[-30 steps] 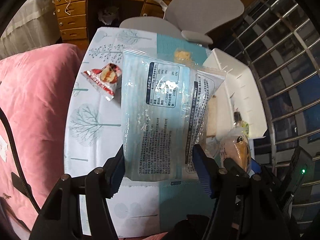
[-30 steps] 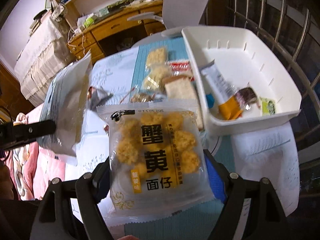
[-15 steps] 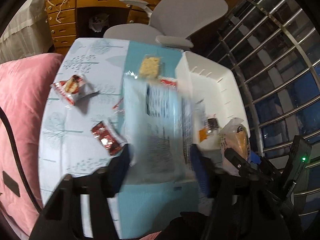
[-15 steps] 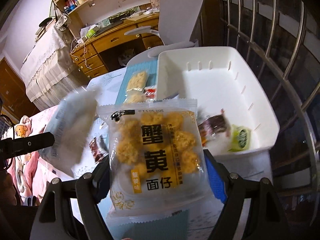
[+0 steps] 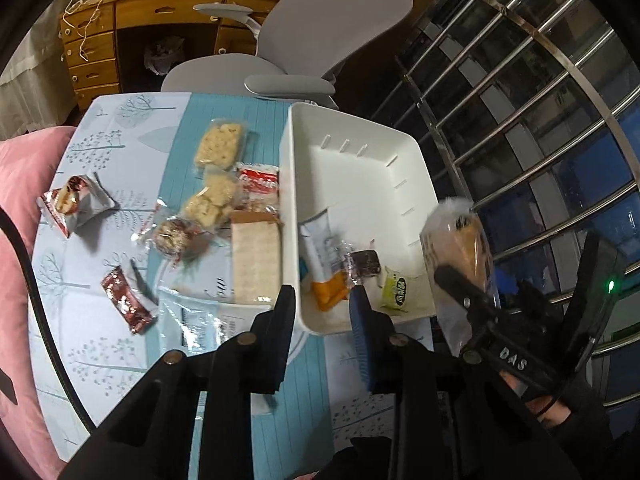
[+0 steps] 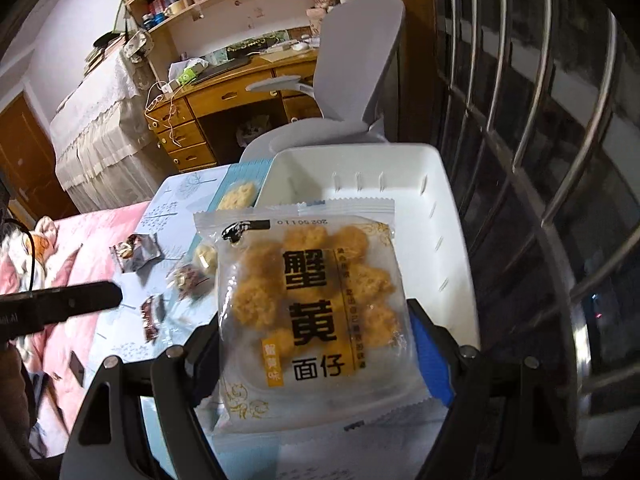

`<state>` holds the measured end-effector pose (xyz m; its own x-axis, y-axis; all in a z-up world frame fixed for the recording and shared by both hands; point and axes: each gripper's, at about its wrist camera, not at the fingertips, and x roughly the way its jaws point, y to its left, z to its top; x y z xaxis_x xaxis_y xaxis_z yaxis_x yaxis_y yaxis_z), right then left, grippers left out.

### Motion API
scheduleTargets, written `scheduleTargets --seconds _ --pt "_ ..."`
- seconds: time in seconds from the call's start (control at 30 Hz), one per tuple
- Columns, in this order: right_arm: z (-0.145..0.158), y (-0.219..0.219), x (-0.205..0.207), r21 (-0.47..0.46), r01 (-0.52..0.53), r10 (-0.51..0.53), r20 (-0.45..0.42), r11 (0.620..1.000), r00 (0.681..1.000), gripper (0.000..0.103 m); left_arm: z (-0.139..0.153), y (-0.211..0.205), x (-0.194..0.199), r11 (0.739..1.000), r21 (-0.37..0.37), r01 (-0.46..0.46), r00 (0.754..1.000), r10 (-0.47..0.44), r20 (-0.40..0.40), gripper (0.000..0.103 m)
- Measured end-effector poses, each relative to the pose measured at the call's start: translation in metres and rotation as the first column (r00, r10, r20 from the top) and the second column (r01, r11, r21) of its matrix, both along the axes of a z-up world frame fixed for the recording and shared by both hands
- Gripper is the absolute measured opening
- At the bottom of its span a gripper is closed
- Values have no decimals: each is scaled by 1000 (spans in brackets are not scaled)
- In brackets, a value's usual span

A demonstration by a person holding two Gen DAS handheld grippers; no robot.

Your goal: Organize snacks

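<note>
My left gripper (image 5: 322, 310) hangs over the near left corner of the white bin (image 5: 360, 184), shut down to a narrow gap, nothing between its fingers. The pale blue pack (image 5: 192, 320) lies blurred on the table just left of it, partly behind the left finger. My right gripper (image 6: 316, 340) is shut on a clear pack of yellow crab-roe noodle snacks (image 6: 312, 300), held above the white bin (image 6: 440, 208). The left wrist view shows that pack (image 5: 460, 248) at the bin's right side. In the bin lie an orange-and-blue packet (image 5: 324, 264), a dark brown one (image 5: 366, 262) and a yellow-green one (image 5: 396, 290).
Loose snacks cover the tree-print tablecloth (image 5: 80, 360): rice-cracker packs (image 5: 220, 146), a beige wafer pack (image 5: 256, 264), a red packet (image 5: 126, 304), a silver-red bag (image 5: 74, 204). A grey office chair (image 5: 332, 28) stands behind the table, pink bedding (image 5: 16, 200) left, window bars (image 5: 540, 100) right.
The pale blue pack has left my left gripper and now lies on the table; its jaws have narrowed. Both grippers have moved towards the bin, the right still holding the yellow pack.
</note>
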<state>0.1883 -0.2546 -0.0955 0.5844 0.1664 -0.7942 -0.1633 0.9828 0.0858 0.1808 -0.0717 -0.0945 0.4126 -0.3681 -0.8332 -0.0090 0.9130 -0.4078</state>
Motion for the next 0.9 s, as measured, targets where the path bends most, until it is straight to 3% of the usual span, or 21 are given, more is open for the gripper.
scheduleTargets --seconds 0.2,0.33,0.4,0.9 --pt "0 -12 17 -24 -1 2 25 1000 1000 82 -8 -13 -6 1000 -1 -8 1000 8 -20 27" --pt "-4 -25 23 -16 51 -50 45 999 998 85 -14 -15 -14 1000 14 -13 999 14 -37 38" --pt "-4 -29 24 0 64 -64 49 998 997 86 -16 -14 -18 1000 19 -21 999 22 -47 40" --pt "-26 -9 7 107 59 -48 -100 993 994 86 -44 20 -49 996 25 -80 987 83 -141 41"
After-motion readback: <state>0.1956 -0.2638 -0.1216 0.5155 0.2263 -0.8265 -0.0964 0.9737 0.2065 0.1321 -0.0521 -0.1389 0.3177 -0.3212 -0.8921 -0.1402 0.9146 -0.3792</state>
